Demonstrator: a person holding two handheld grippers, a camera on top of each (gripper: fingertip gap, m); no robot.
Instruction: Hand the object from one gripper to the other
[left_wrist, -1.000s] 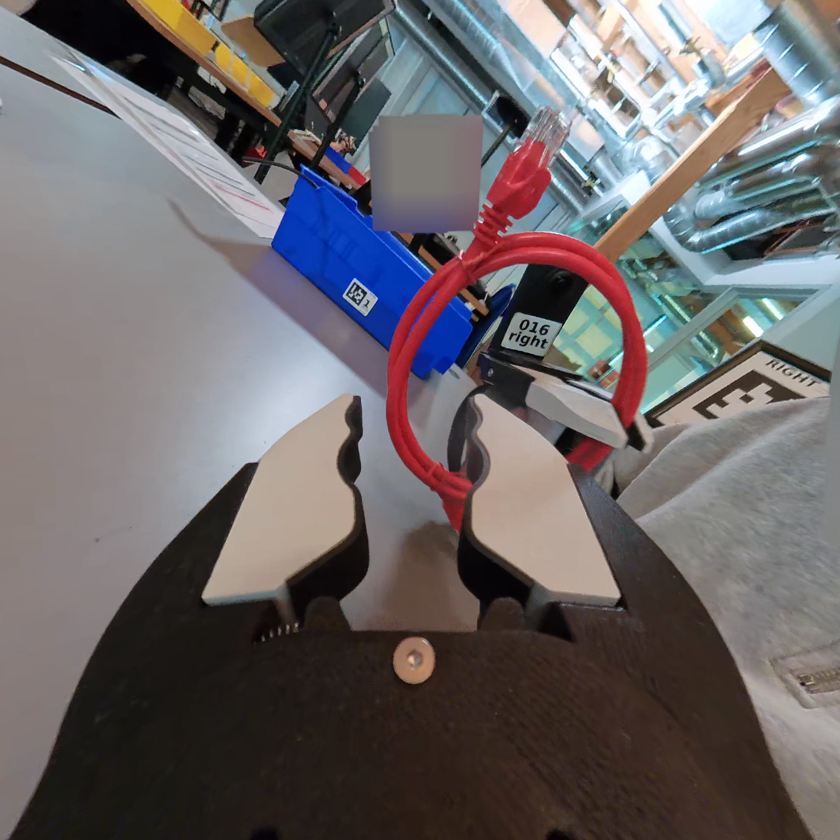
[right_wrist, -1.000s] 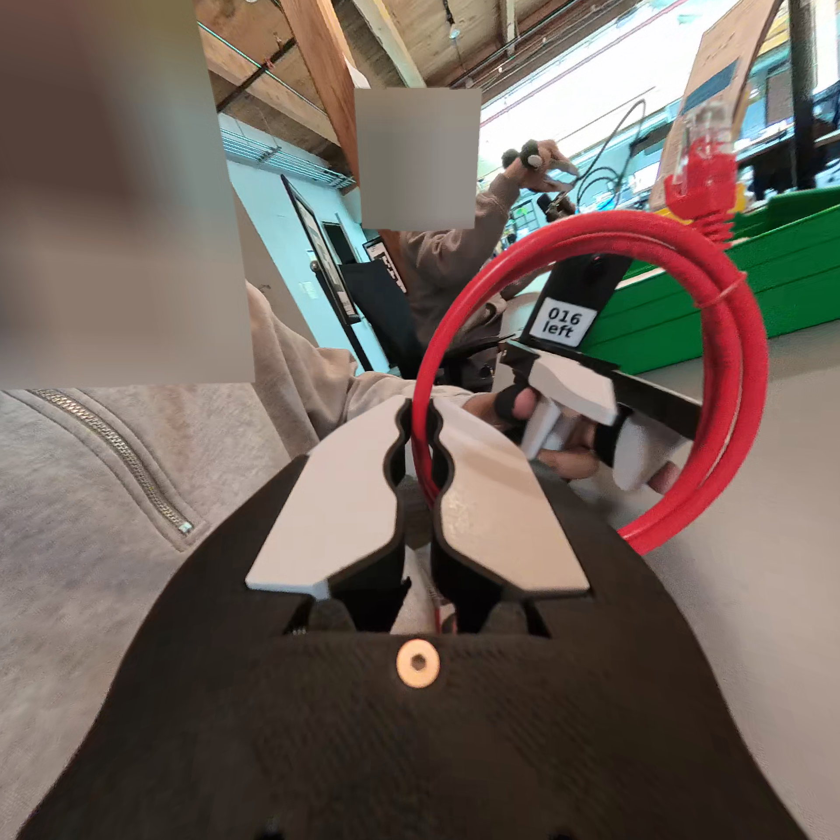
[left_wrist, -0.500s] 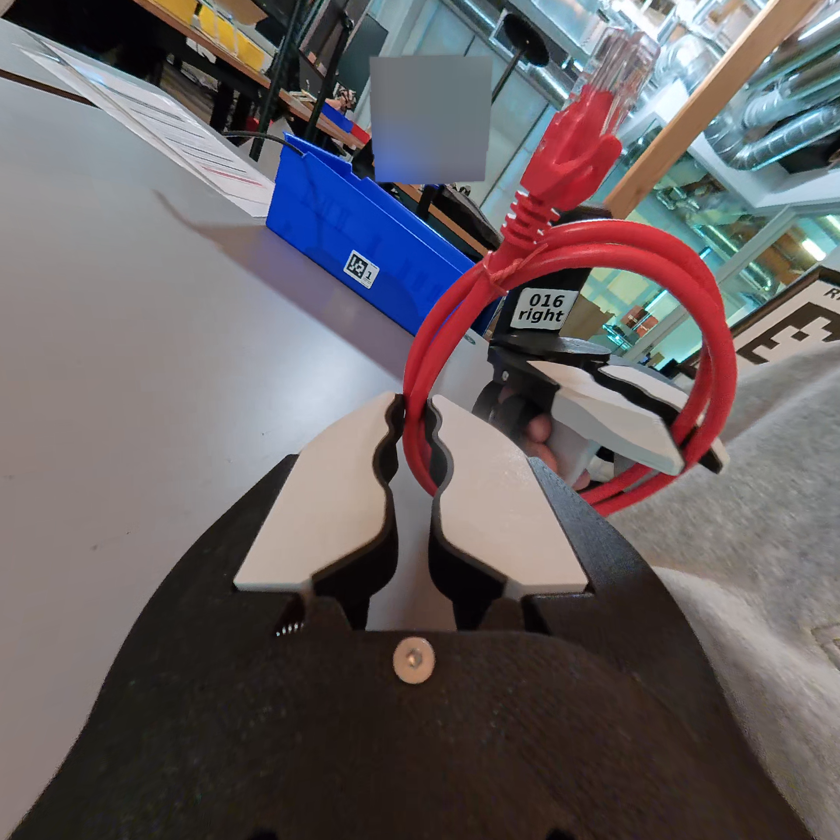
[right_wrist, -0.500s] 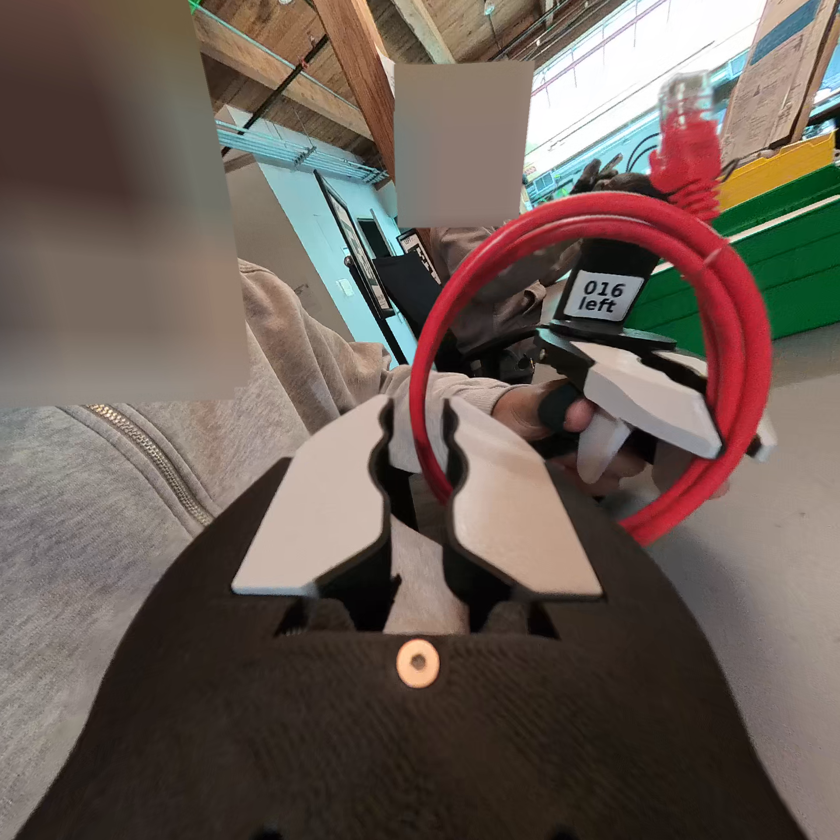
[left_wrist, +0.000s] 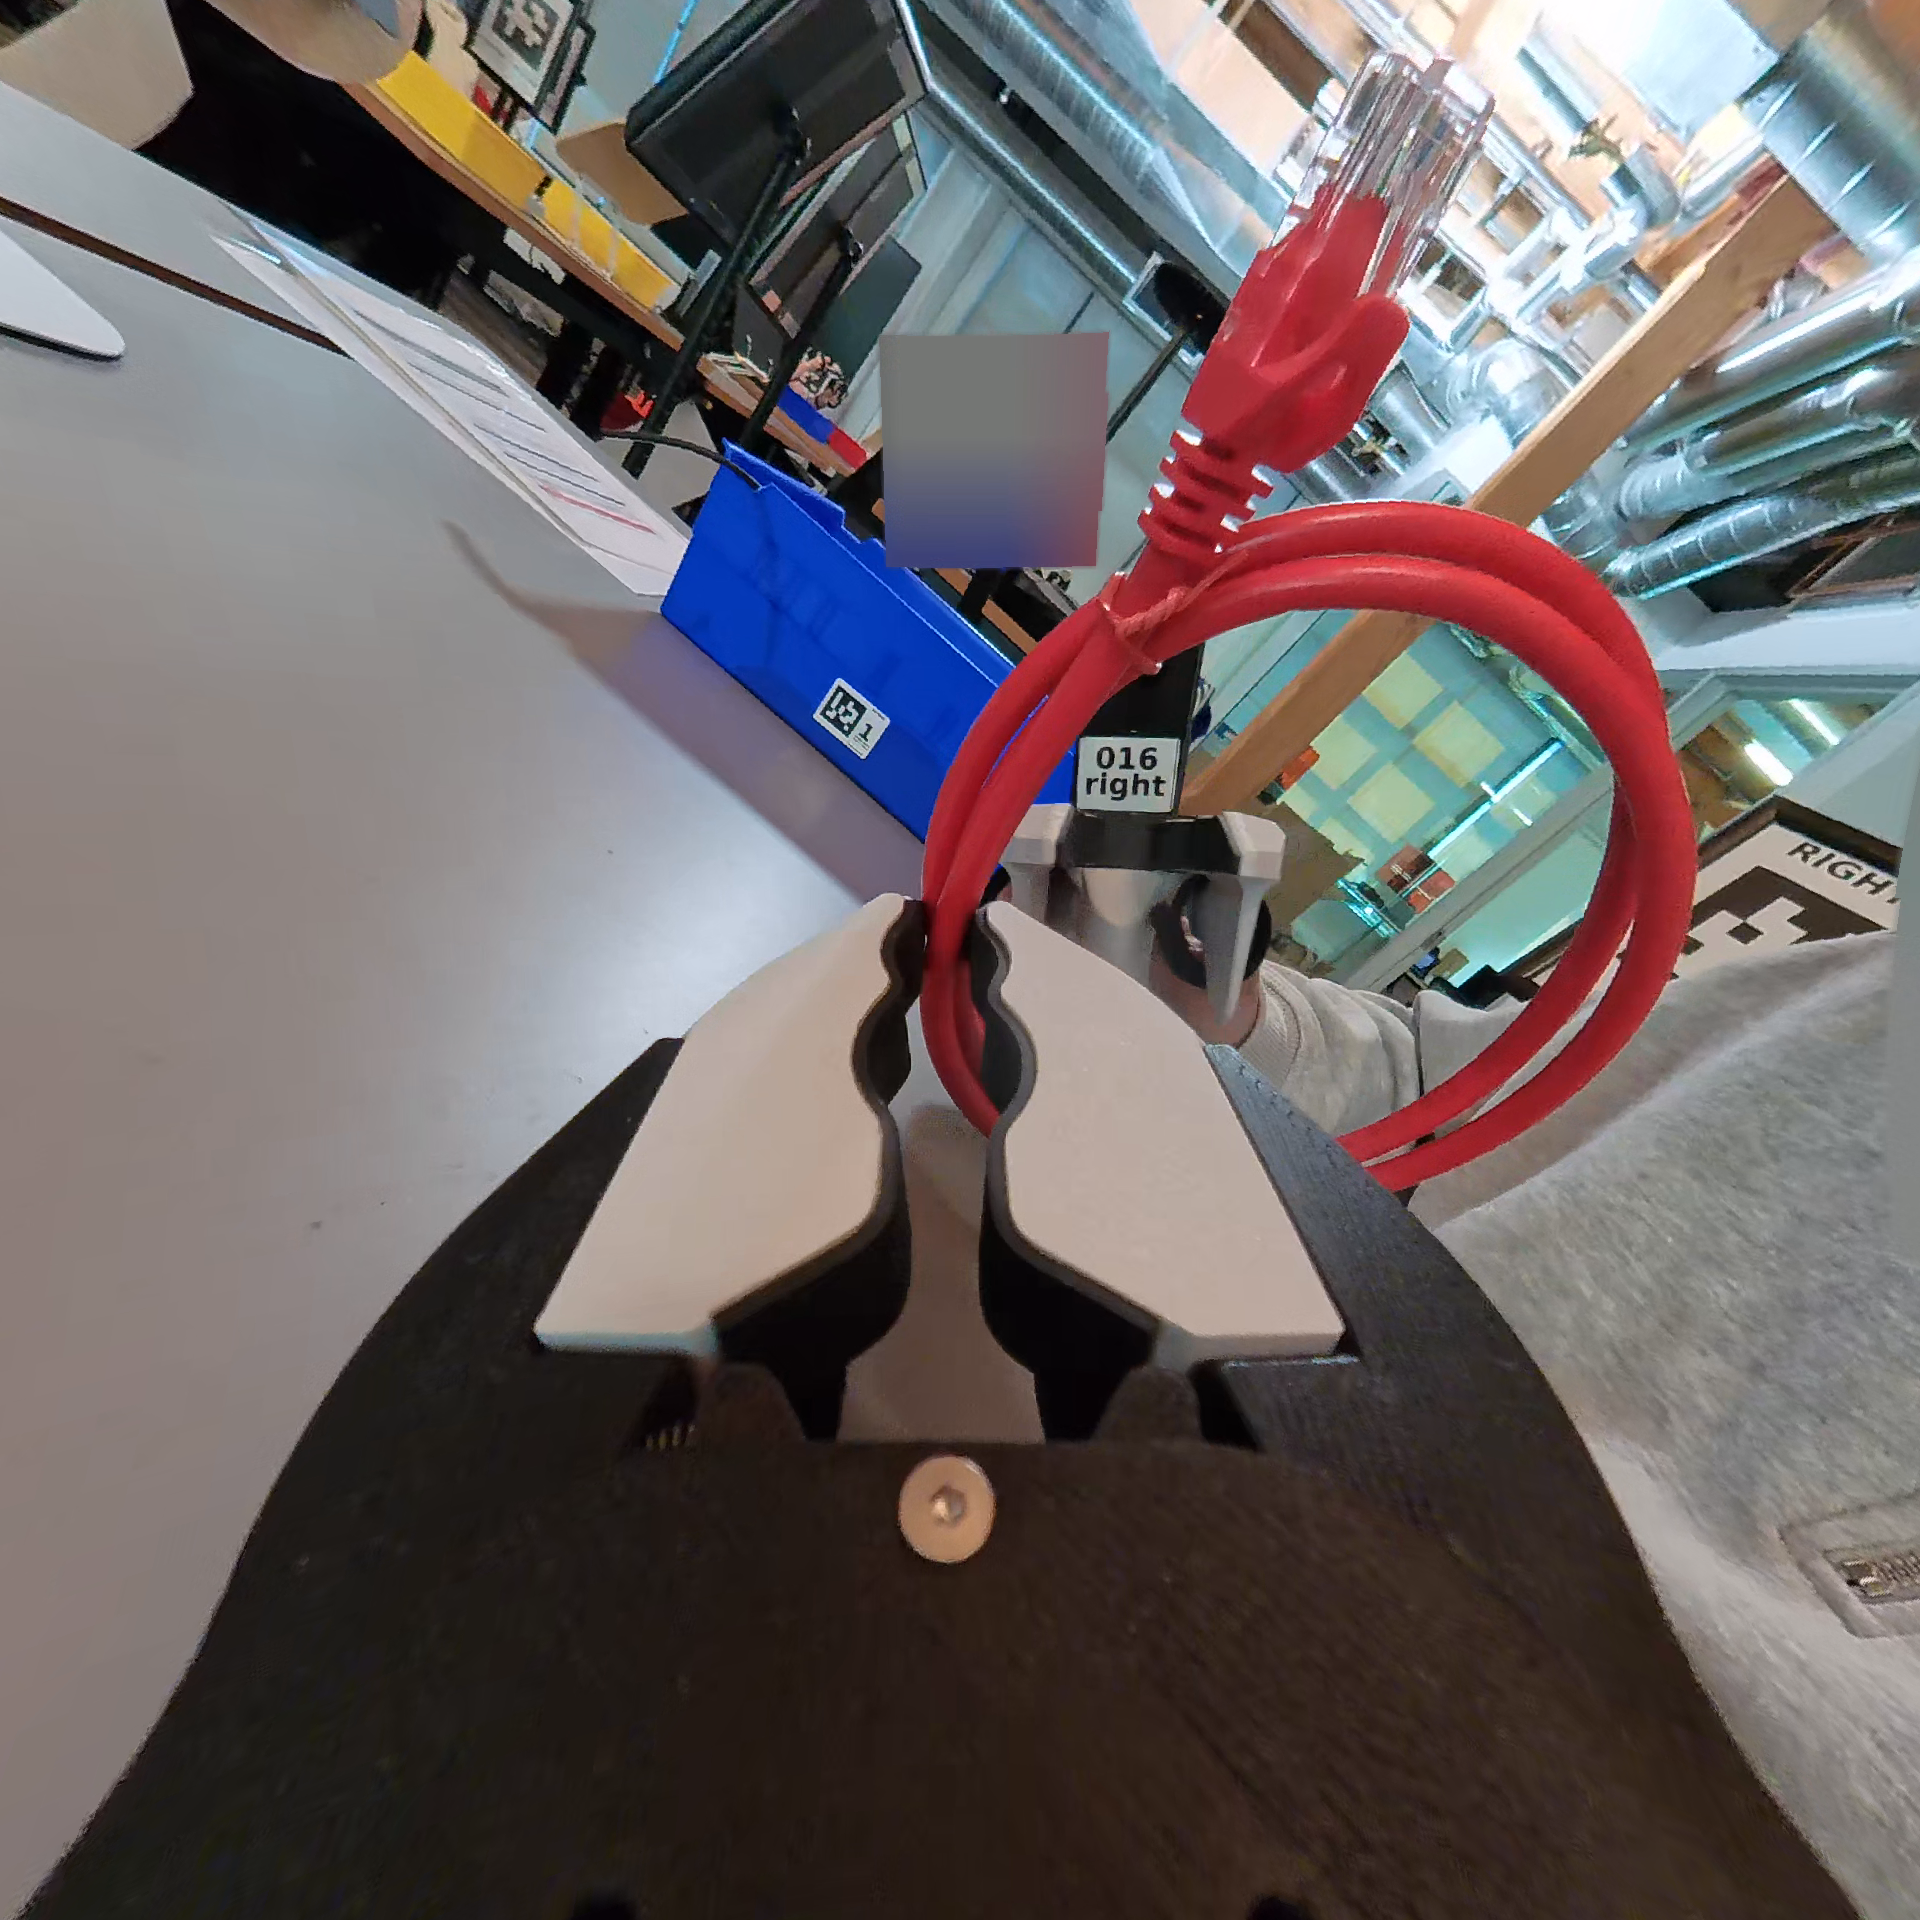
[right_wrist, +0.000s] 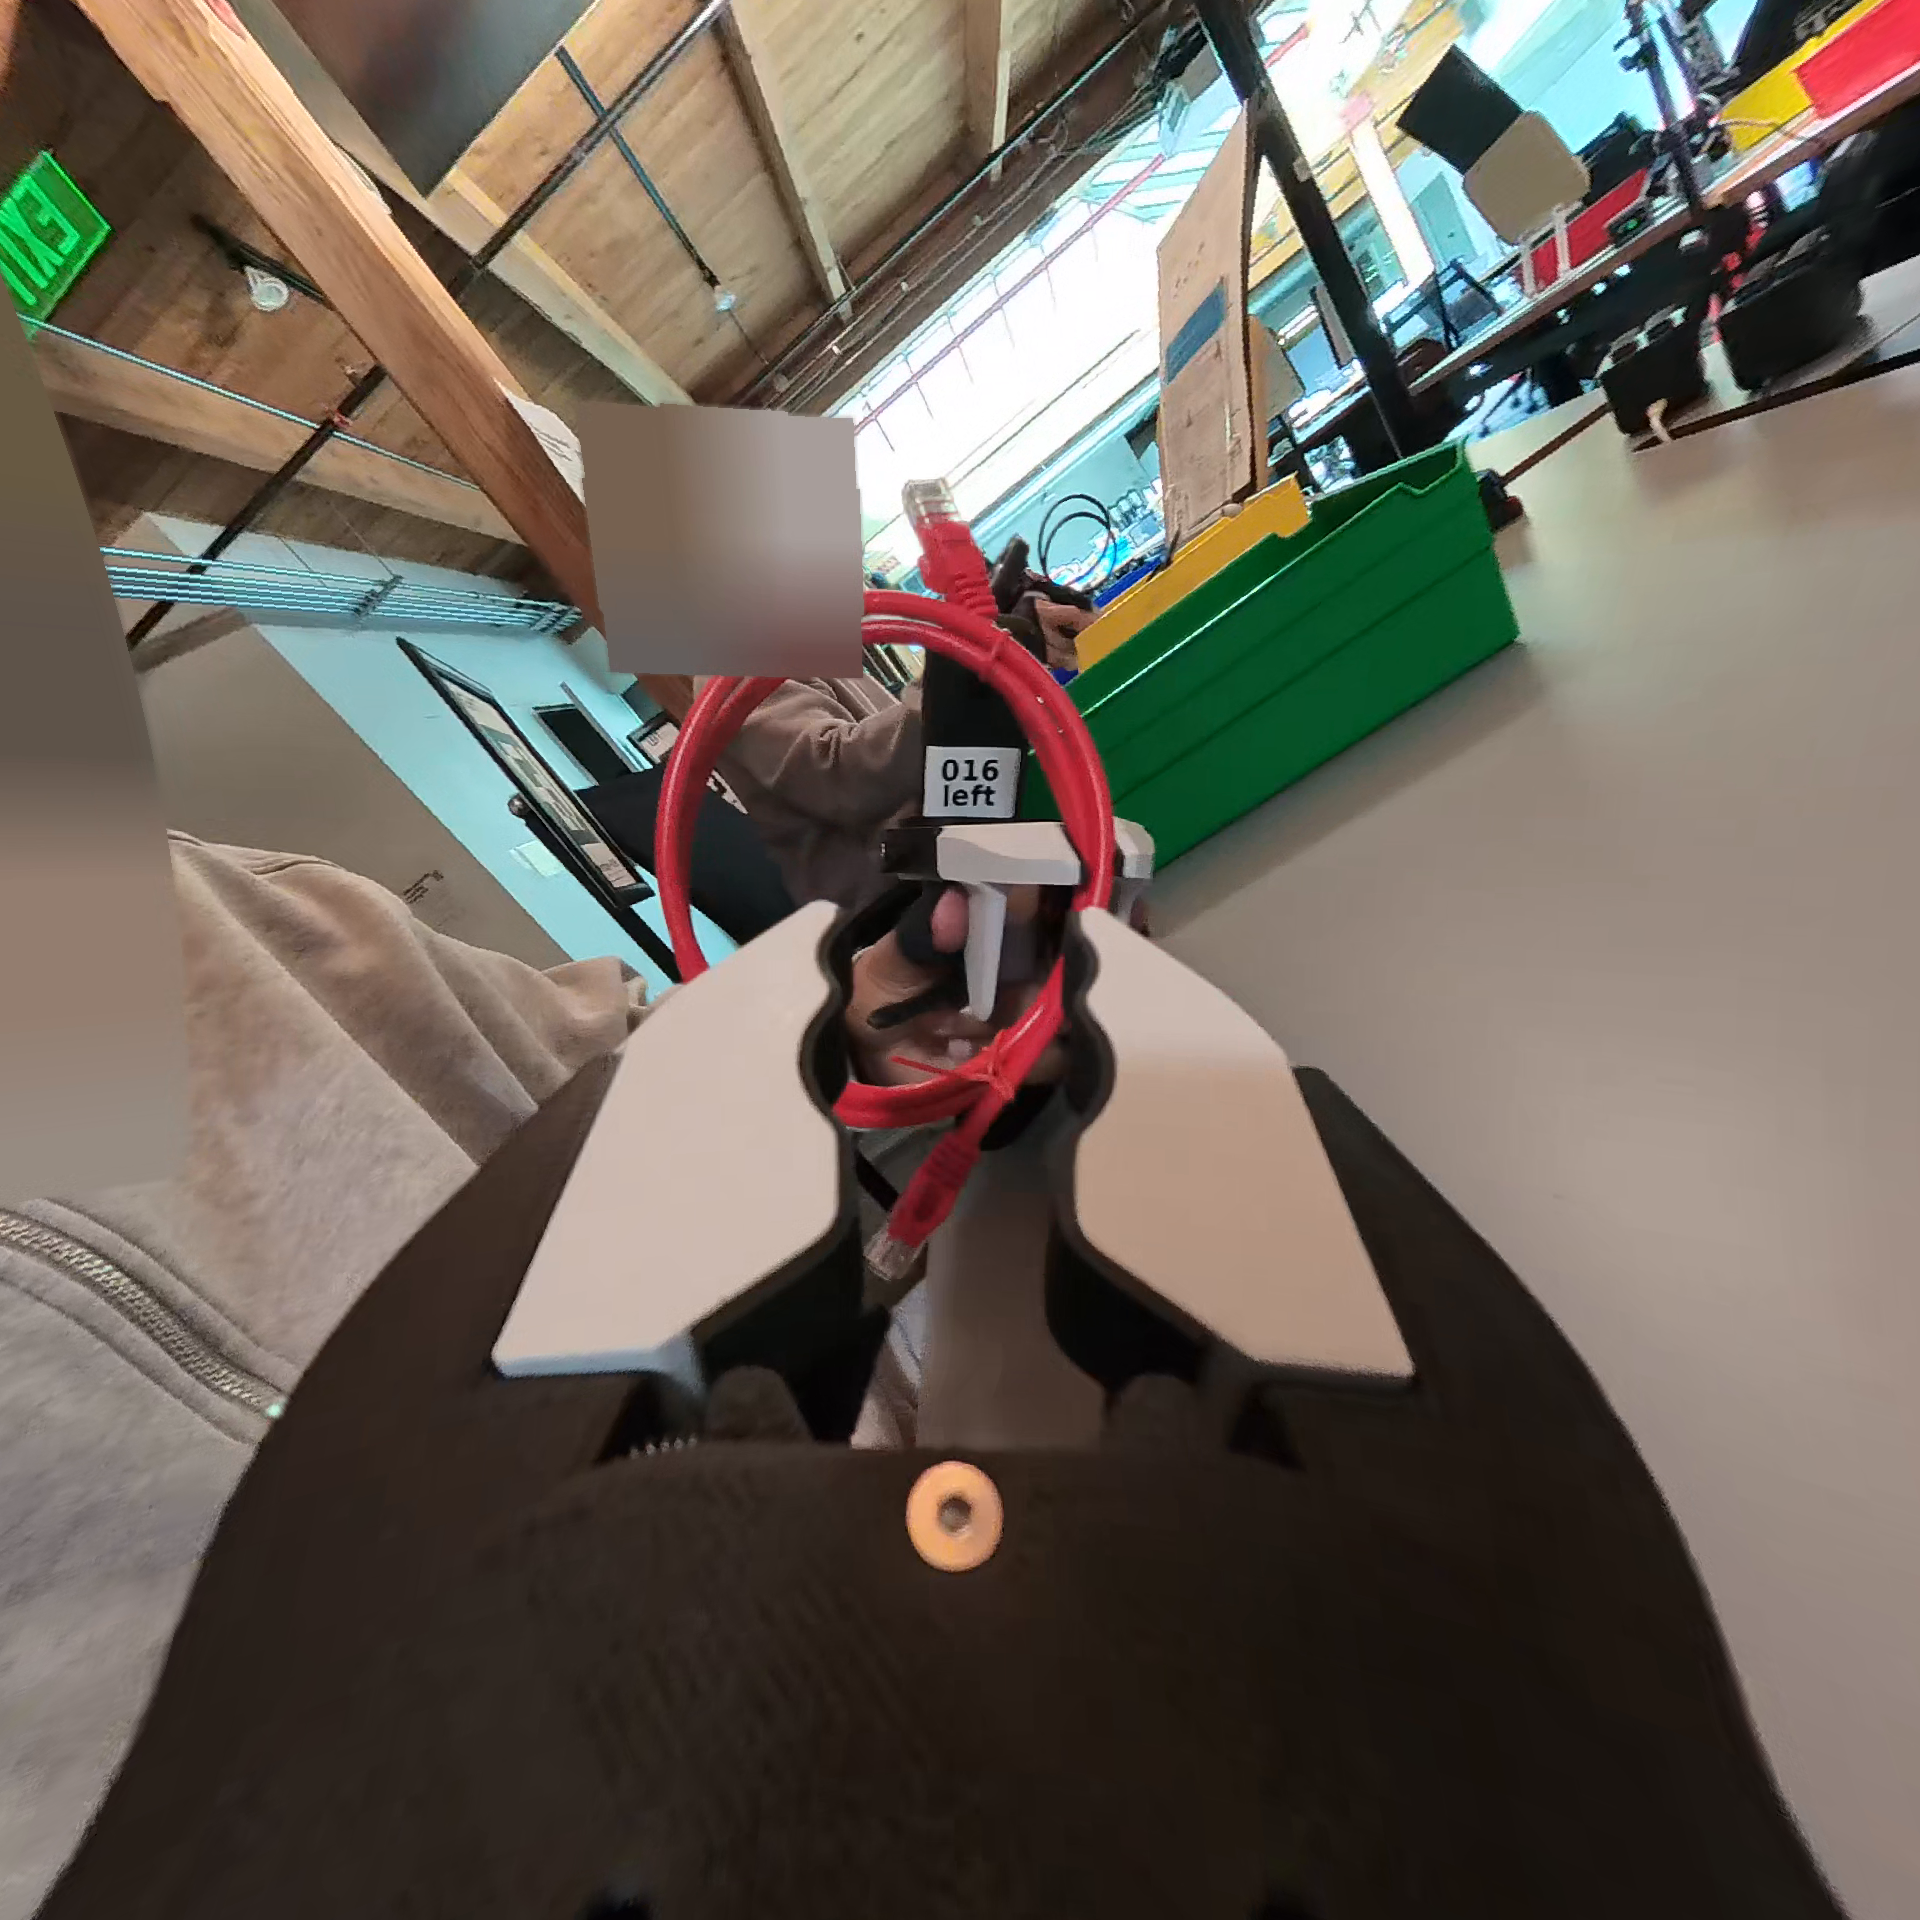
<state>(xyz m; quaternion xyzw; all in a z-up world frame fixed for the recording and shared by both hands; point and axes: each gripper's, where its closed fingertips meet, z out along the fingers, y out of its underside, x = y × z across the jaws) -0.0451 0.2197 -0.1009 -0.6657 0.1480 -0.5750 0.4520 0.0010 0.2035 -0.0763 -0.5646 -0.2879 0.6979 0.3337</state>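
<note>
Grey worktop (left_wrist: 312, 831) below, my left tool (left_wrist: 948, 935) pinches the red cable coil (left_wrist: 1558, 831); I'd draw the spread right tool (right_wrist: 956, 935) straight back, clear of its dangling plug (right_wrist: 925, 1195).

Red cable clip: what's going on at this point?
A person holds a handheld gripper in each hand above a grey table. The left gripper is shut on a coiled red network cable, pinching one side of the loop. The right gripper is open and clear of the coil, which hangs just beyond its fingertips. As things lie, the cable sits with the left gripper alone.
</note>
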